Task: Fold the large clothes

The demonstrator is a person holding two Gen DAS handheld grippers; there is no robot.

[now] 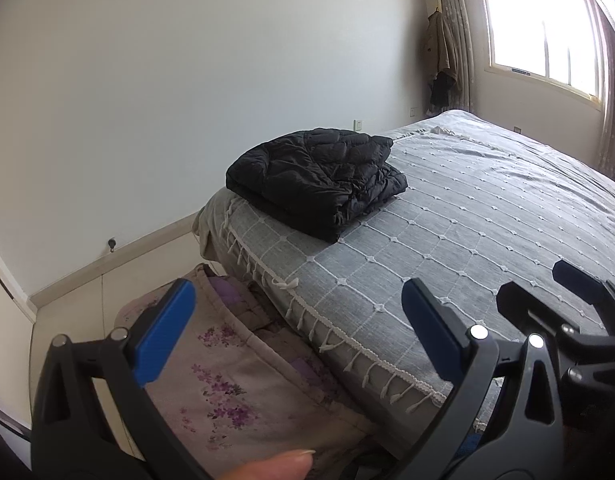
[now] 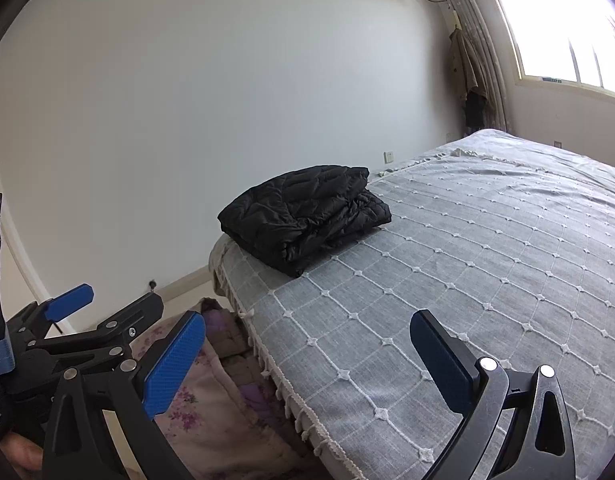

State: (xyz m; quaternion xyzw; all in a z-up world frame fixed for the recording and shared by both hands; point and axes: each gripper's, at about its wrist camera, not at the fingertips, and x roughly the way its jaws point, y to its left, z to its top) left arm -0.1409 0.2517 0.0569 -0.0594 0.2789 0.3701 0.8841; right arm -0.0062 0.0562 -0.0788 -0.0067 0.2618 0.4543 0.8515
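A black quilted jacket [image 1: 317, 178] lies folded into a thick bundle at the far left corner of the bed [image 1: 487, 220]; it also shows in the right wrist view [image 2: 305, 218]. My left gripper [image 1: 299, 332] is open and empty, held back near the bed's near edge, well short of the jacket. My right gripper [image 2: 307, 360] is open and empty over the bed's near edge, also far from the jacket. The right gripper shows at the right edge of the left wrist view [image 1: 567, 304], and the left gripper at the left edge of the right wrist view [image 2: 79, 312].
The bed has a grey cover with a white grid pattern and a tasselled fringe [image 2: 487, 260]. A floral pink quilt [image 1: 235, 372] lies on the floor beside the bed. A white wall [image 1: 167, 100] runs along the left. A window [image 1: 543, 28] with curtains stands at the far right.
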